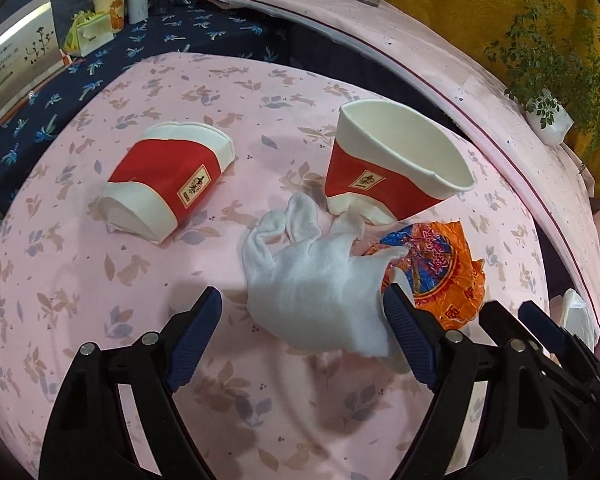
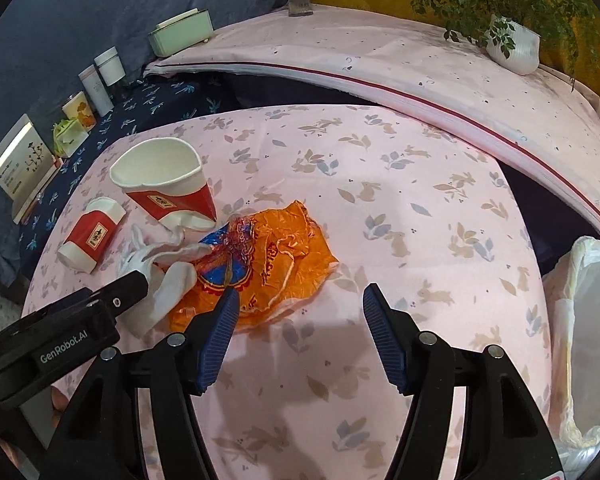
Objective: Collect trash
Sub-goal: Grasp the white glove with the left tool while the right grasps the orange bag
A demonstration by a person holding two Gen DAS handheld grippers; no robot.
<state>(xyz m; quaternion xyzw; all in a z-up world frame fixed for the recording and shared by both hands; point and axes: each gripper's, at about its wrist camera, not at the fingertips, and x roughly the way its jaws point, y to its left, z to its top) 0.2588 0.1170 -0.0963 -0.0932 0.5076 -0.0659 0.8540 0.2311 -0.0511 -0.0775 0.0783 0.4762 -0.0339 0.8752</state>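
On the pink rabbit-print cloth lie a white glove (image 1: 312, 276) (image 2: 168, 276), an orange snack wrapper (image 1: 440, 272) (image 2: 276, 260), a flattened red-and-white paper cup (image 1: 168, 186) (image 2: 90, 236) and a crushed red-and-white cup (image 1: 388, 168) (image 2: 168, 184). My left gripper (image 1: 302, 320) is open, its jaws on either side of the glove's cuff. My right gripper (image 2: 296, 304) is open and empty, its left finger over the wrapper's near edge. The right gripper also shows at the lower right of the left wrist view (image 1: 516, 328).
A bin lined with a white bag (image 2: 584, 344) stands right of the table. Behind are a raised pink-covered surface (image 2: 380, 60), a potted plant (image 2: 512, 44), a green box (image 2: 180, 32), and jars and cards (image 2: 96, 80) on a dark blue cloth at left.
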